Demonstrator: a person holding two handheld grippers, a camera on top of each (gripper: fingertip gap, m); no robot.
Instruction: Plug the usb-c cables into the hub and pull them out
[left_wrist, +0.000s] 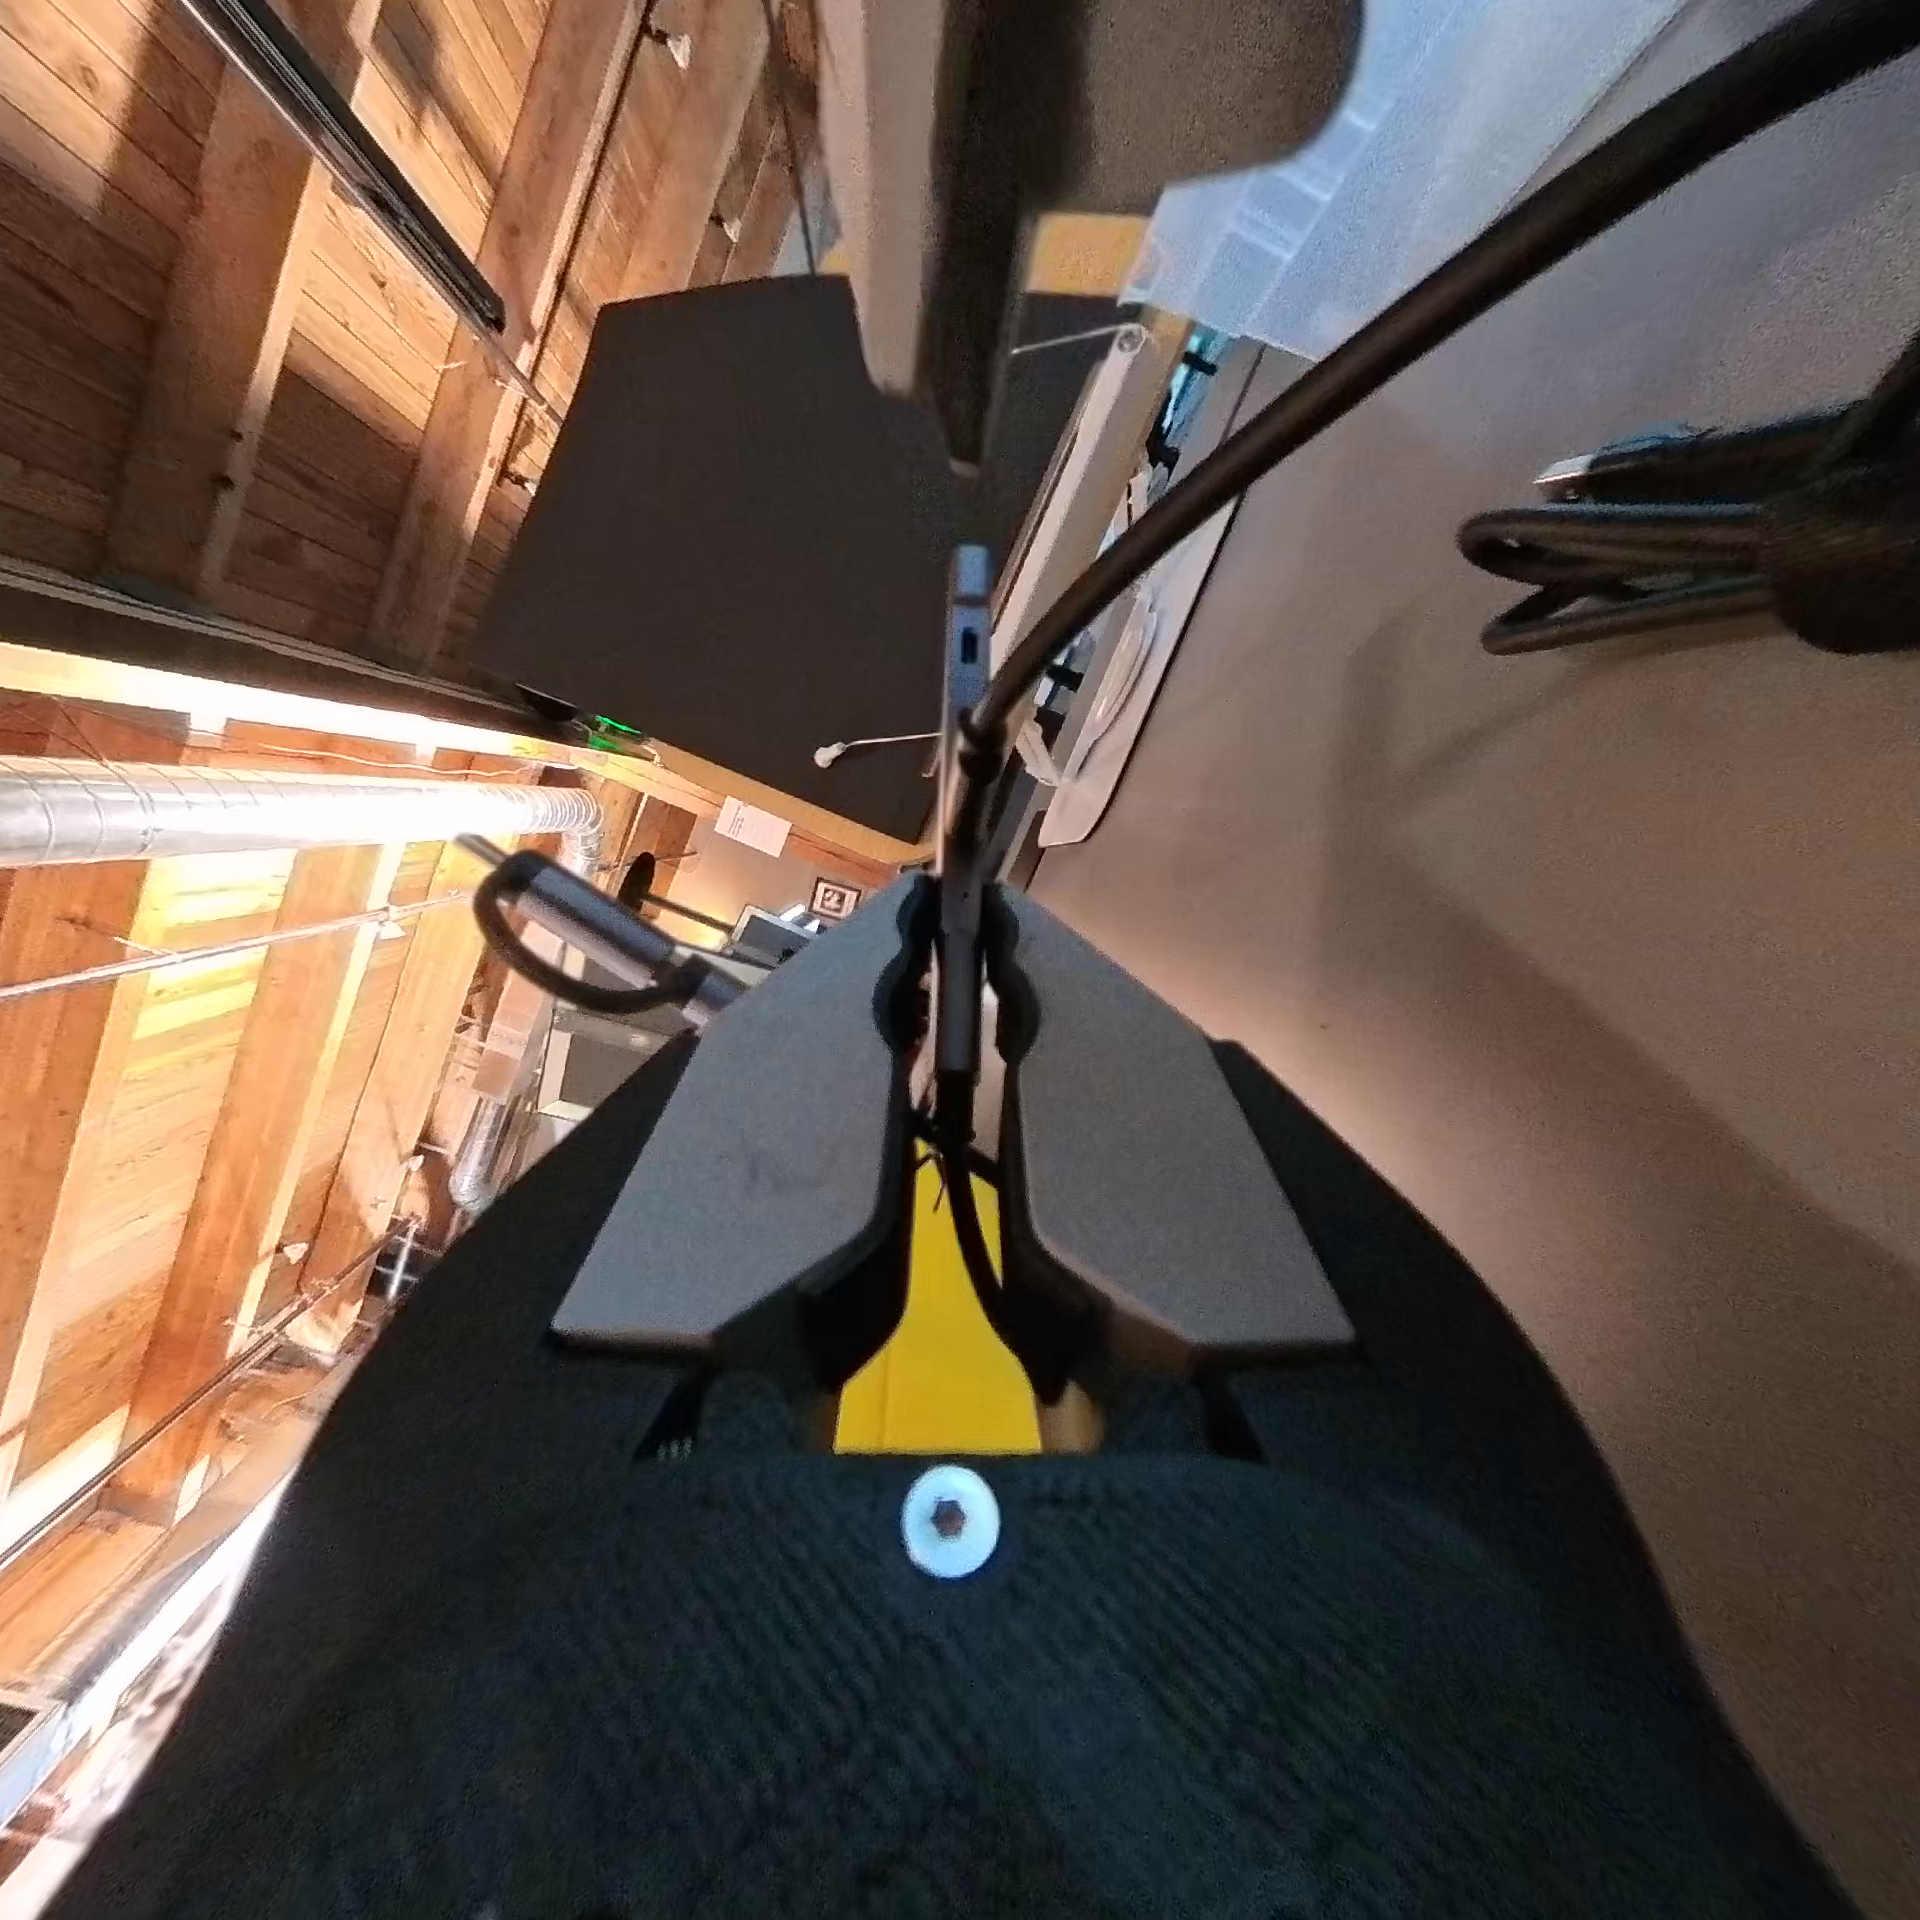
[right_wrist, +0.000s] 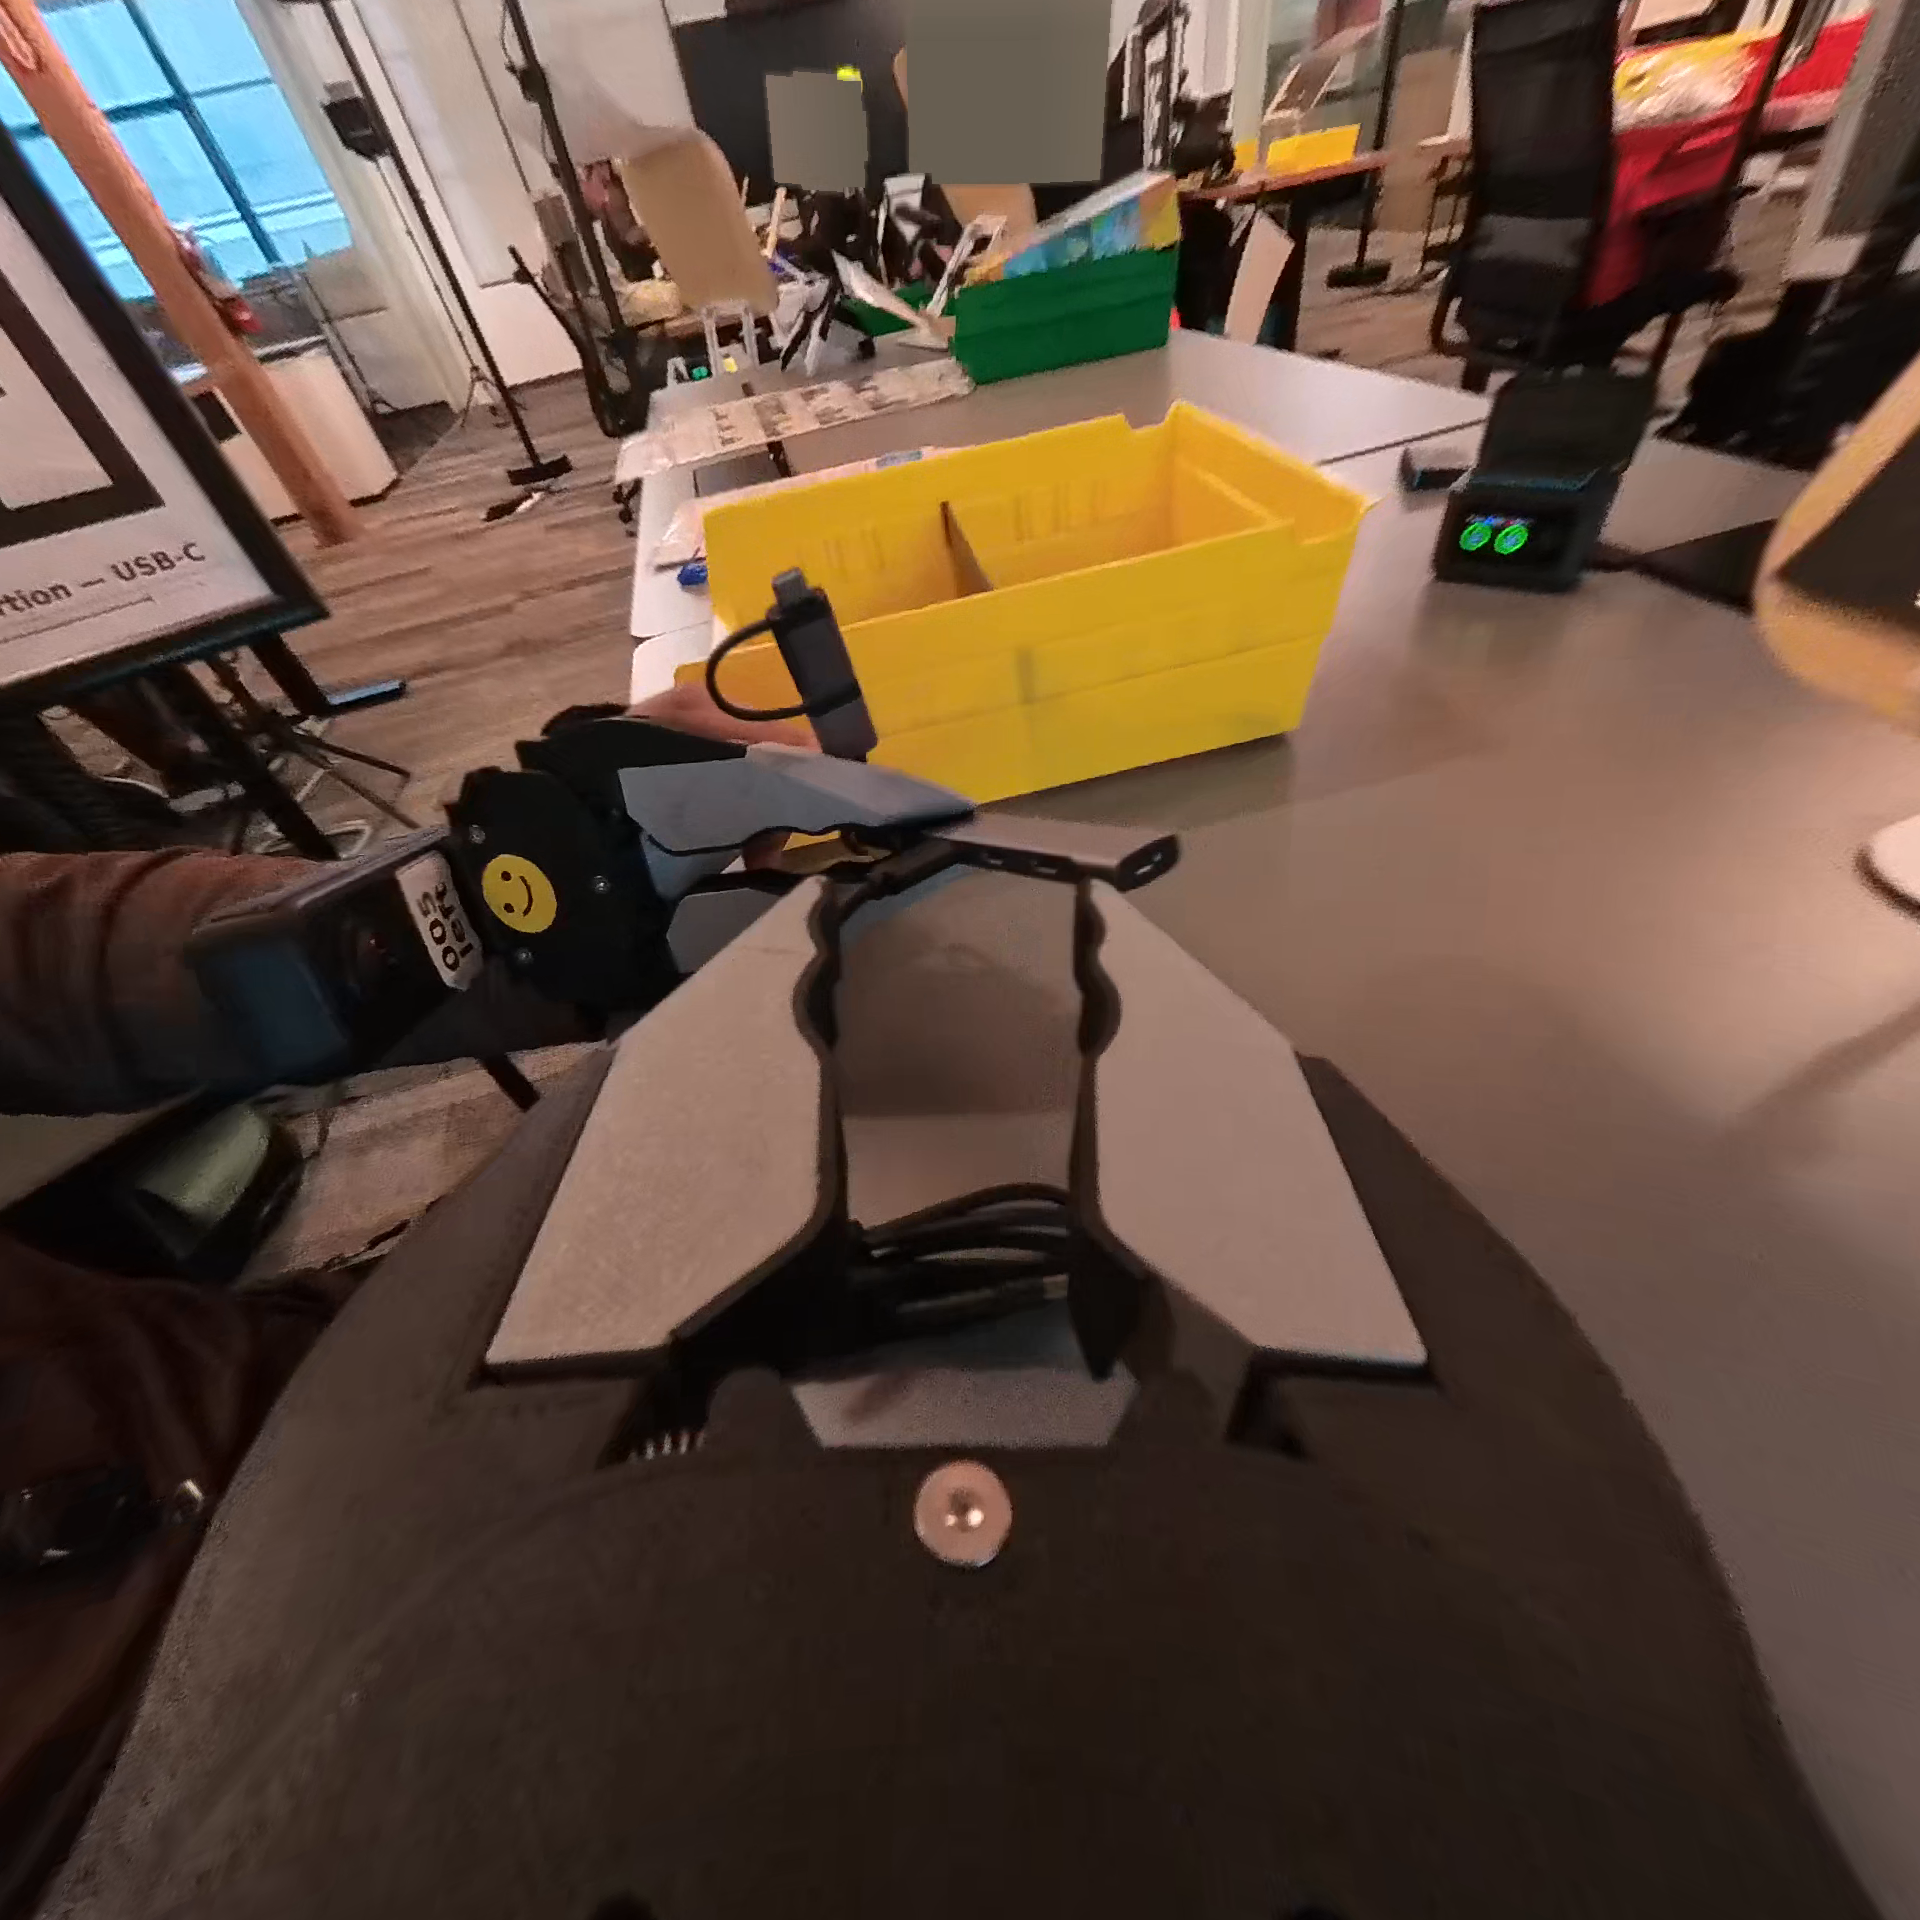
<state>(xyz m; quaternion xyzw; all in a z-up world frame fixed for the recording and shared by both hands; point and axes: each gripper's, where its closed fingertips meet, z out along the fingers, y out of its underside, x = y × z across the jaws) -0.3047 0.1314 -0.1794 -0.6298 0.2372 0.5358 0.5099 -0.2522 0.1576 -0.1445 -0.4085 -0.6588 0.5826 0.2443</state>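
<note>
Hub (left_wrist: 961, 831), a thin grey bar, is pinched edge-on between the fingers of the left hand-held gripper (left_wrist: 958, 914), held above the tabletop (right_wrist: 1455, 935). A black cable (left_wrist: 1299, 416) is plugged into its side and arcs away. The hub's own short lead ends in a grey plug (right_wrist: 821, 665) that sticks up beside the yellow bin (right_wrist: 1039, 623). The right hand-held gripper (right_wrist: 951, 935) is spread, holding nothing, its tips just short of the hub (right_wrist: 1039, 857). A coiled cable bundle (right_wrist: 966, 1257) lies below it.

Matt grey metal hub (left_wrist: 961, 821), glossy plastic bin (right_wrist: 1091, 665)
</note>
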